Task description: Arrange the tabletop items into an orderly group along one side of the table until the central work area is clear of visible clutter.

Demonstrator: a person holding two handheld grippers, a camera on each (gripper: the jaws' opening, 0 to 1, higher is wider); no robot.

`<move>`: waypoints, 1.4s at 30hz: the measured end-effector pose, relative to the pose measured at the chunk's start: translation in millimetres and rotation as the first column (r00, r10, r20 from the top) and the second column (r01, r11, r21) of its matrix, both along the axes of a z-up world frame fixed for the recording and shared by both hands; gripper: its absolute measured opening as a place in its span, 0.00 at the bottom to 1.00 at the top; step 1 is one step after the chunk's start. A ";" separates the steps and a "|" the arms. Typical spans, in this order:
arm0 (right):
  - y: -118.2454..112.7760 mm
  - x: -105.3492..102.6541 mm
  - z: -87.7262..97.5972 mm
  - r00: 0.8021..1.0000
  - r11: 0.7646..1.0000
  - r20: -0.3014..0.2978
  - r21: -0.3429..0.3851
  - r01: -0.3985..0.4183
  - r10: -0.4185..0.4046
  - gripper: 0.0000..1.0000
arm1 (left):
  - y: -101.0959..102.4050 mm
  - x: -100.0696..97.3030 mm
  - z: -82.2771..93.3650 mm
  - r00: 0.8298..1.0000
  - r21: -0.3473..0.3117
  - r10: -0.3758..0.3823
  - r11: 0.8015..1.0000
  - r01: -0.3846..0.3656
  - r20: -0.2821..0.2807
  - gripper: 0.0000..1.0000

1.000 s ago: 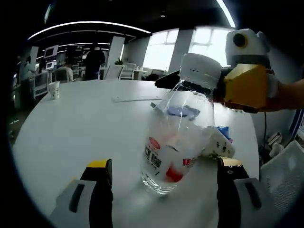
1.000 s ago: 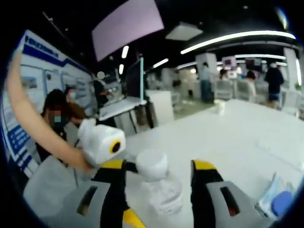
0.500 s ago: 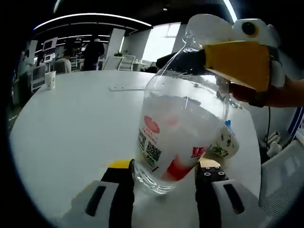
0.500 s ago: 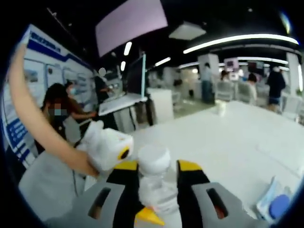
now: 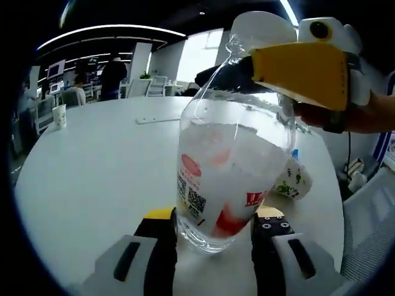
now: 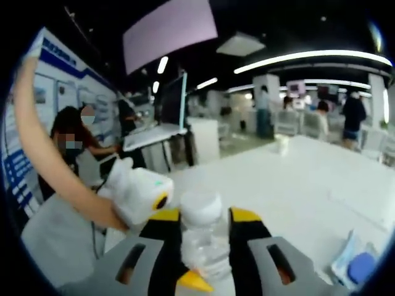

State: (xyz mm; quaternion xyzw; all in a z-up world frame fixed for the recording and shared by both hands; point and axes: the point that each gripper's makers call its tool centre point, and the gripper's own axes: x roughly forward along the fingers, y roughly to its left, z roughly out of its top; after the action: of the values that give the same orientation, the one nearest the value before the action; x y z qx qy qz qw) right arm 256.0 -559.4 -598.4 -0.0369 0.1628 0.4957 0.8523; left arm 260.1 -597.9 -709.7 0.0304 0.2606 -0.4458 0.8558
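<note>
So the big round white table (image 5: 92,160) is mostly bare in the middle, and the main thing in play is a clear plastic bottle (image 5: 228,166) with a red-and-white label, tilted over the table surface near its edge. Looks close to empty, so I'd guess it's really light, but thin clear plastic like that is slick and squishes if you clamp hard. The left claw (image 5: 213,225) has its two jaws pressed in on the fat base of the bottle, and the right claw (image 6: 203,216) is pinching the neck just under the white cap (image 6: 200,206), which in my opinion is the best spot since the neck is the stiff part and the cap lip stops it sliding out. The base grip is more of a steadying hold; squeeze too much there and it'll buckle. Smaller stuff: a patterned paper cup (image 5: 293,182) lying just behind the bottle, and another paper cup (image 5: 59,115) way over on the far side.
</note>
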 end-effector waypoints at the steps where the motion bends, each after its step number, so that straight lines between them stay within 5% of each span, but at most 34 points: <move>1: 0.8 0.0 3.4 1.000 1.000 0.014 0.002 0.002 -0.002 0.24 | -0.1 1.0 3.9 1.000 0.000 -0.002 1.000 0.002 0.005 0.45; 6: -2.9 14.0 26.1 0.998 0.997 0.037 0.062 0.052 -0.054 0.24 | -0.1 11.3 25.2 1.000 -0.045 0.004 0.999 -0.003 0.029 0.45; 16: -10.3 34.4 41.2 0.992 0.992 0.074 0.078 0.100 -0.106 0.24 | -6.8 35.1 40.2 0.996 -0.051 -0.023 0.998 0.027 0.087 0.45; 29: -25.7 76.6 45.7 0.986 0.988 0.100 0.091 0.122 -0.131 0.23 | -20.7 77.1 43.6 0.994 -0.049 -0.013 0.999 0.018 0.105 0.45; 42: -35.0 113.7 28.7 0.981 0.988 0.137 0.082 0.129 -0.139 0.23 | -31.3 111.6 28.2 0.993 -0.031 0.008 1.000 -0.005 0.116 0.44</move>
State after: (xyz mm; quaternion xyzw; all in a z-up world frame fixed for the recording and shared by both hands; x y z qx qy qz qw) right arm 369.7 -594.4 -569.7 -0.0300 0.0857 0.4388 0.8940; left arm 371.7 -629.2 -681.6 0.0424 0.2035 -0.4443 0.8714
